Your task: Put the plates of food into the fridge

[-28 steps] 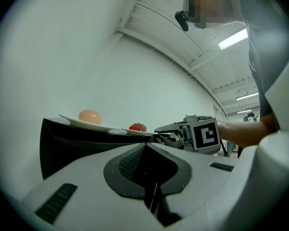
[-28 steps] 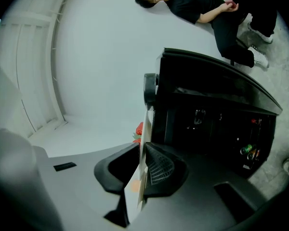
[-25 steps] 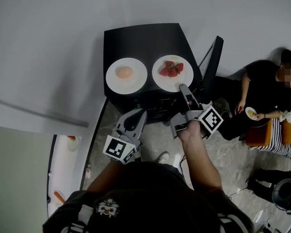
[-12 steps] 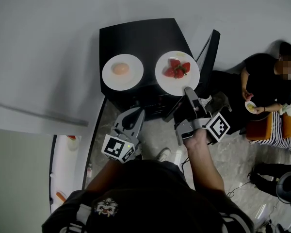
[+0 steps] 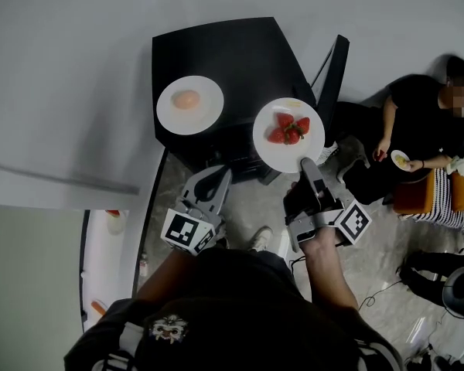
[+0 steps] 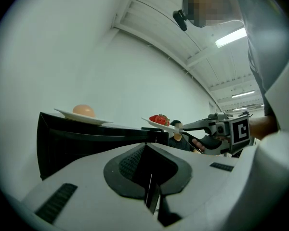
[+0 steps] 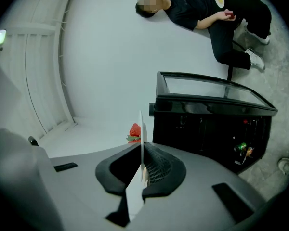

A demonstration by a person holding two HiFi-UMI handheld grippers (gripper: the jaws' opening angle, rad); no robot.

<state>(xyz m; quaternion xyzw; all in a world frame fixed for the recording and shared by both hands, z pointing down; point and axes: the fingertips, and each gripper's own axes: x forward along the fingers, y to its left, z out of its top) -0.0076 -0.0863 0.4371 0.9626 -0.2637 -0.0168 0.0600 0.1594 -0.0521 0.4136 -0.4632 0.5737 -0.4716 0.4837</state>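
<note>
White plate (image 5: pixel 278 154) clamped by its rim in right gripper (image 5: pixel 305 164), over the fridge's (image 5: pixel 240 52) front edge. Any tilt and strawberries (image 5: pixel 289 127) could roll off. Left gripper (image 5: pixel 216 179) closed, empty.

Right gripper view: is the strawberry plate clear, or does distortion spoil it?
Right gripper view: plate sharp but edge-on, a thin white line; strawberries crisp; fisheye bends the margins. Head view: same plate evenly lit, no glare.
</note>
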